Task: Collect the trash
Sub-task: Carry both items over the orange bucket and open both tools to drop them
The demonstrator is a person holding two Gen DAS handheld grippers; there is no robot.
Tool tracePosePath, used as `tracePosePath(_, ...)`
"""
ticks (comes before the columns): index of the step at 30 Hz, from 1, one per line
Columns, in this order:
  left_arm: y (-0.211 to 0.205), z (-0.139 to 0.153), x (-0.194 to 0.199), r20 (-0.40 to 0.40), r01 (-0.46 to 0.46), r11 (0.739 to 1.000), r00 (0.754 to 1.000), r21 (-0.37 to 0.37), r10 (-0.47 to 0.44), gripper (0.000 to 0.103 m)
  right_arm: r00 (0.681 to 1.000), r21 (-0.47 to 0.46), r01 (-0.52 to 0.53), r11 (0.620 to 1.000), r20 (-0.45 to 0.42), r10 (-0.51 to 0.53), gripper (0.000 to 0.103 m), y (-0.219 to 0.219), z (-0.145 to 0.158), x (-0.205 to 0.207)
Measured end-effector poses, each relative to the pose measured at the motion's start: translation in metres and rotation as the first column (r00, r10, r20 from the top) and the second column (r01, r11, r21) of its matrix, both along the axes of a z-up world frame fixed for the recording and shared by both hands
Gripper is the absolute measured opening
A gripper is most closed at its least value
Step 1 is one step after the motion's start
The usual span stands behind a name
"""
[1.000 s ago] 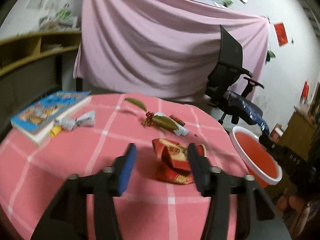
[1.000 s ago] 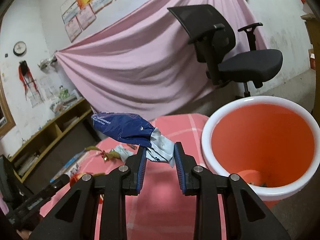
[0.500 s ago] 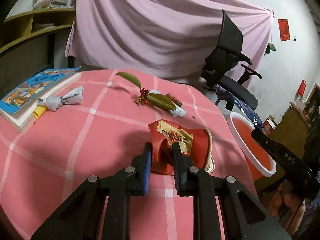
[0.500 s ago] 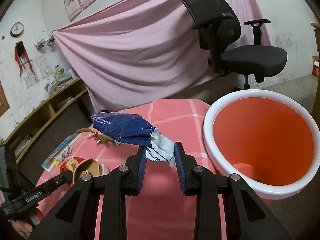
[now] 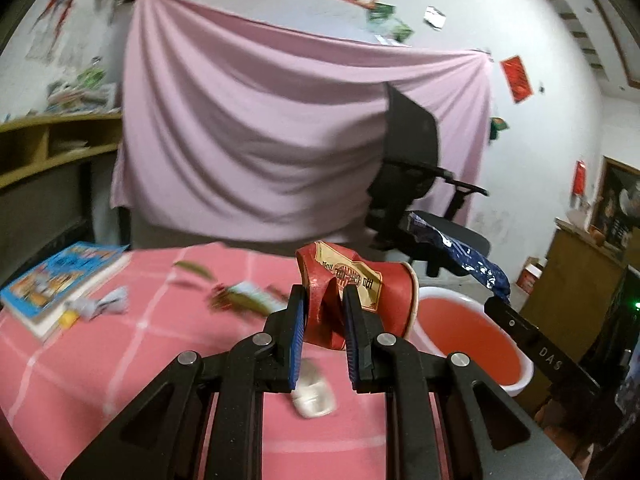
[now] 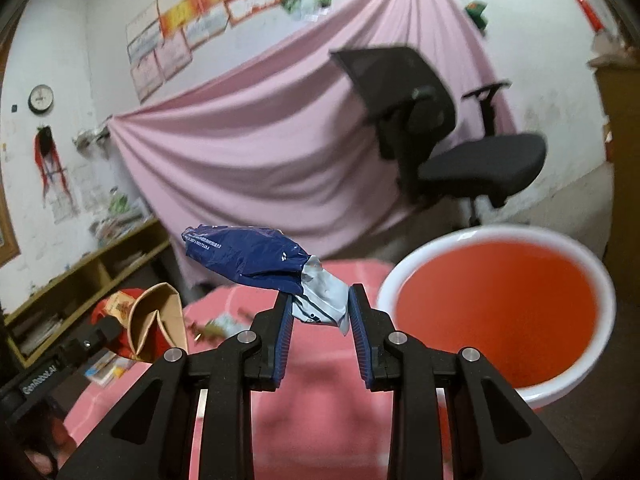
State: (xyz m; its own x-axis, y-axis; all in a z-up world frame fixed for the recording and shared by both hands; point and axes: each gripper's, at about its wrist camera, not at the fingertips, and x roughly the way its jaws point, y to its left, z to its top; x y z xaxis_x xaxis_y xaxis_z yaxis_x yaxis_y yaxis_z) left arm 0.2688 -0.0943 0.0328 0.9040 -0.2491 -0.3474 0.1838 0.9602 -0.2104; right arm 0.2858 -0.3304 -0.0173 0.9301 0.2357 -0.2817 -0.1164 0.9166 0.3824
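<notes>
My left gripper (image 5: 323, 300) is shut on a crushed red paper cup (image 5: 360, 284) and holds it above the pink checked table (image 5: 120, 360). The cup also shows in the right wrist view (image 6: 148, 320). My right gripper (image 6: 320, 308) is shut on a blue and silver wrapper (image 6: 256, 260), held in the air left of the red bin with a white rim (image 6: 500, 300). The bin also shows in the left wrist view (image 5: 472, 344), beside the table's right edge, with the wrapper (image 5: 460, 252) above it.
On the table lie a book (image 5: 60, 280), a crumpled grey wrapper (image 5: 100, 304), leaves and small litter (image 5: 240, 296), and a white scrap (image 5: 314, 398) under my left gripper. A black office chair (image 5: 412, 184) and a pink curtain (image 5: 280, 140) stand behind.
My left gripper closed on the red cup and lifted it off the table; a white scrap now lies beneath. My right gripper still holds the wrapper, raised slightly near the bin.
</notes>
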Motion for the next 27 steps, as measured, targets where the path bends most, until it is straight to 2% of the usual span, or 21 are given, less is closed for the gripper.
tracePosePath(2,-0.02,0.006,0.008,0.002,0.04,0.999,0.999,0.011,-0.04,0.015,0.999,0.025,0.036,0.999,0.005,-0.036,0.028,-0.014,0.003,0.0)
tracePosePath(7,-0.066,0.014,0.032,-0.024,0.12,0.993,0.993,0.006,-0.119,0.015,0.987,0.096,0.154,0.983,-0.06,-0.149,0.028,-0.062,0.0,0.009)
tracePosePath(13,-0.114,0.008,0.071,-0.146,0.174,0.984,0.974,-0.02,-0.175,0.015,0.963,0.135,0.238,0.962,-0.164,-0.216,0.028,-0.1,-0.015,0.018)
tracePosePath(16,-0.136,-0.004,0.086,-0.233,0.185,0.983,0.955,-0.014,-0.183,0.015,0.95,0.137,0.262,0.955,-0.209,-0.23,0.028,-0.113,-0.022,0.022)
tracePosePath(21,-0.156,-0.022,0.102,-0.323,0.187,0.982,0.927,-0.035,-0.188,0.015,0.924,0.138,0.282,0.949,-0.305,-0.23,0.029,-0.133,-0.037,0.026)
tracePosePath(23,-0.162,-0.026,0.11,-0.341,0.192,0.98,0.919,-0.046,-0.196,0.015,0.914,0.147,0.283,0.948,-0.341,-0.22,0.032,-0.138,-0.044,0.027)
tracePosePath(25,-0.164,-0.03,0.111,-0.352,0.198,0.979,0.914,-0.047,-0.201,0.016,0.905,0.145,0.285,0.947,-0.367,-0.216,0.043,-0.142,-0.049,0.029)
tracePosePath(27,-0.168,-0.033,0.114,-0.364,0.203,0.978,0.909,-0.039,-0.203,0.016,0.899,0.143,0.29,0.946,-0.381,-0.218,0.045,-0.146,-0.053,0.028)
